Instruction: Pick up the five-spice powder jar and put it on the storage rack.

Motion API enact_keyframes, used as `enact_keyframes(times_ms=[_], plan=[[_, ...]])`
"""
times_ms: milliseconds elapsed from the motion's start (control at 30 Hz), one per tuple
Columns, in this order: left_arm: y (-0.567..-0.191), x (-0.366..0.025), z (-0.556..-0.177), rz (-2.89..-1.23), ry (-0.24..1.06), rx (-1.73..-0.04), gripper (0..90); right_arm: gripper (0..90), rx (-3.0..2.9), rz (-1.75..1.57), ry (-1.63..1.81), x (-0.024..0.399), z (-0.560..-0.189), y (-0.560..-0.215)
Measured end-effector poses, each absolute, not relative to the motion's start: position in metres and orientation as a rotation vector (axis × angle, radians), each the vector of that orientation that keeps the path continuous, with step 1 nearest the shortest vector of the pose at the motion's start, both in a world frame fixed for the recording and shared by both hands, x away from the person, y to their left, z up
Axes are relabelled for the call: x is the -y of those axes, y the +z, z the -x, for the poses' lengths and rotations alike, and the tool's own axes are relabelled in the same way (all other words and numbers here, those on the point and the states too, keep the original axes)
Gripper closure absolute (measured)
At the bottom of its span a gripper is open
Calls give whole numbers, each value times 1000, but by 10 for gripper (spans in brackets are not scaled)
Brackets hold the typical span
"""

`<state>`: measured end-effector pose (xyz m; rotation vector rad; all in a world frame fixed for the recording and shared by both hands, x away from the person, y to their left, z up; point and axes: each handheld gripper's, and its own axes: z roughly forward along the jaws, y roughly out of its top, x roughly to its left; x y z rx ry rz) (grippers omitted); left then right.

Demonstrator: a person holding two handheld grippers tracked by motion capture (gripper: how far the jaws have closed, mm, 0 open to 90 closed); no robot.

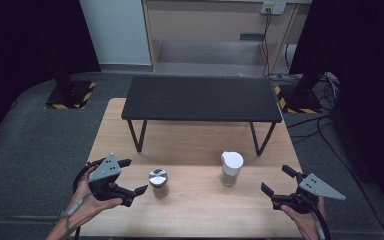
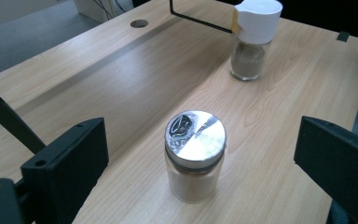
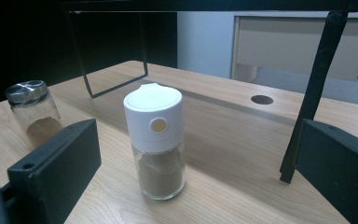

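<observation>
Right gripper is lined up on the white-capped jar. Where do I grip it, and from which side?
Probably the clear glass body of the white-capped jar, below the cap. It stands upright and apart from the silver-lidded jar, so come in level from the person's side with the open right gripper, one jaw on each flank. The cap is wider and may be loose.

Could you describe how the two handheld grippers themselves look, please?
The left gripper and the right gripper are both black, each with two blocky flat-faced jaws and a grey three-cornered plate on top dotted with small holes. A dark cable loops behind each one. A thin grey cord runs along the left forearm.
</observation>
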<state>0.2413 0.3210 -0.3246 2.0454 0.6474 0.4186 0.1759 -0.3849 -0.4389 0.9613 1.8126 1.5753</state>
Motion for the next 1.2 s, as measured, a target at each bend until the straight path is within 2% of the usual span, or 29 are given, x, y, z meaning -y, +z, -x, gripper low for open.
enact_keyframes(times_ms=[400,967,1200], plan=[[-343,-302,-271,-2093,371,-647,29,14,-1809,-957,1573,385,-174,-439],[-376,-283,-290,-2127,327,-662,64,19,-1807,-963,1569,386,-174,-439],[-391,-280,-294,-2107,326,-661,139,21,-1805,-963,1567,386,-173,-439]])
